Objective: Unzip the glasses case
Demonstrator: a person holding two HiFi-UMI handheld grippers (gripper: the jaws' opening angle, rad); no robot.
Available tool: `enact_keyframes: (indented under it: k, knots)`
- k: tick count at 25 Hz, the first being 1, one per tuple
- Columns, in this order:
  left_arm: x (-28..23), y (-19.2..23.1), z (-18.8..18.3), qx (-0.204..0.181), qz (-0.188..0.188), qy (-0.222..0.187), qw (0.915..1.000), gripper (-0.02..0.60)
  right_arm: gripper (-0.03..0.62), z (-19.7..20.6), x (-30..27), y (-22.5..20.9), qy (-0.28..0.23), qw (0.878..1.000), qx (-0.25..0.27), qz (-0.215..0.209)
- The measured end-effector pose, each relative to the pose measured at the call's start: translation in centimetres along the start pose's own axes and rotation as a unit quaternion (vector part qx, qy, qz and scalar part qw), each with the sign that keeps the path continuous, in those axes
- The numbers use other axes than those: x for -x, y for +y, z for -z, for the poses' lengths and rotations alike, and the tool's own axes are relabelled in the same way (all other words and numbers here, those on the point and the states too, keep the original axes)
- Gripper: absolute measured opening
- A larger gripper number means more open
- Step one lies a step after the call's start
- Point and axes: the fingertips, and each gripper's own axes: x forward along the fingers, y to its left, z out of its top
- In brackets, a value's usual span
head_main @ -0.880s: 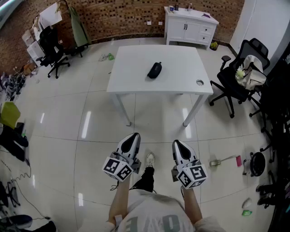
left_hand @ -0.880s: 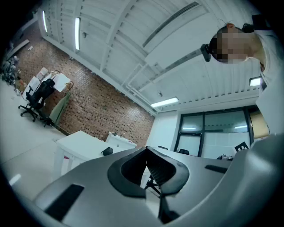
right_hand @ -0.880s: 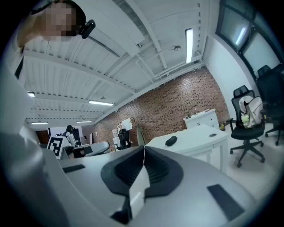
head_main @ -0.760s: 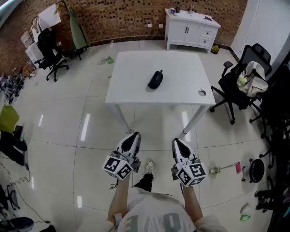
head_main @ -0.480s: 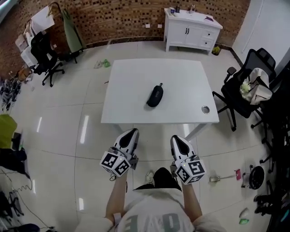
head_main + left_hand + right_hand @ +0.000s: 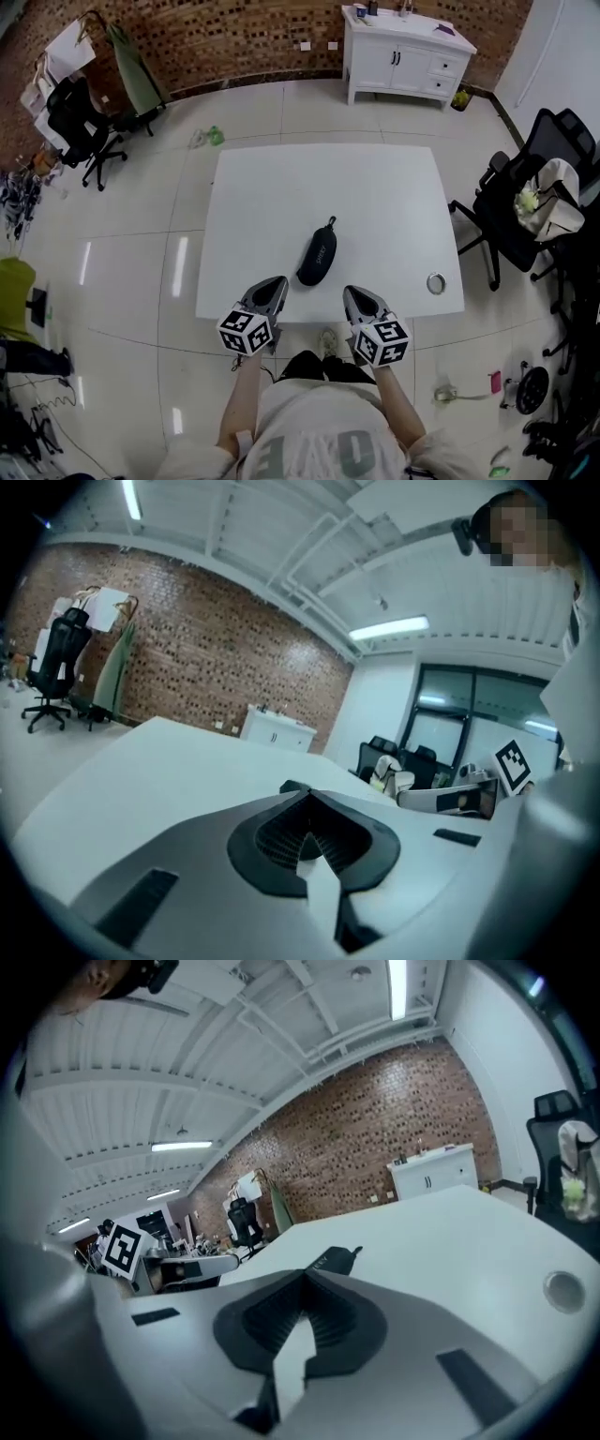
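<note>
A black zipped glasses case [image 6: 318, 254] lies on the white table [image 6: 375, 197], close to its near edge. My left gripper [image 6: 277, 283] hovers at that edge, just left of the case's near end, jaws pressed together and empty. On the other side, my right gripper [image 6: 351, 292] hangs level with it, also shut and empty. In the right gripper view the case [image 6: 334, 1260] lies just beyond the closed jaw tips [image 6: 304, 1275]. In the left gripper view only a dark sliver of the case [image 6: 292, 786] peeks over the closed jaws [image 6: 306, 795].
A round metal grommet [image 6: 436, 282] sits near the table's front right corner. Black office chairs stand to the right [image 6: 525, 211] and far left [image 6: 70, 117]. A white cabinet [image 6: 408, 52] is against the brick wall behind the table.
The person has walked up to the table. Both grippers, over bare floor before, now reach its near edge on either side of the case. Their jaws stayed shut.
</note>
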Motion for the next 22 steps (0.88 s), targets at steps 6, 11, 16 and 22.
enact_keyframes:
  k: [6, 11, 16, 22]
  knots:
    - [-6.3, 5.2, 2.3, -0.005, -0.022, 0.119, 0.9926, 0.003, 0.000, 2.7, -7.3, -2.7, 0.110, 0.994, 0.012, -0.020]
    - [-9.2, 6.3, 4.8, -0.018, 0.024, 0.213, 0.9765, 0.003, 0.000, 3.6, -10.3, -3.9, 0.161, 0.986, 0.030, -0.016]
    - [-9.6, 3.6, 6.1, -0.039, 0.101, 0.263, 0.9586, 0.003, 0.000, 2.6, -12.7, -4.5, 0.168, 0.983, 0.075, -0.022]
    - [-9.7, -0.8, 7.9, -0.044, 0.167, 0.293, 0.9404, 0.003, 0.000, 0.1, -15.7, -5.2, 0.171, 0.970, 0.166, -0.047]
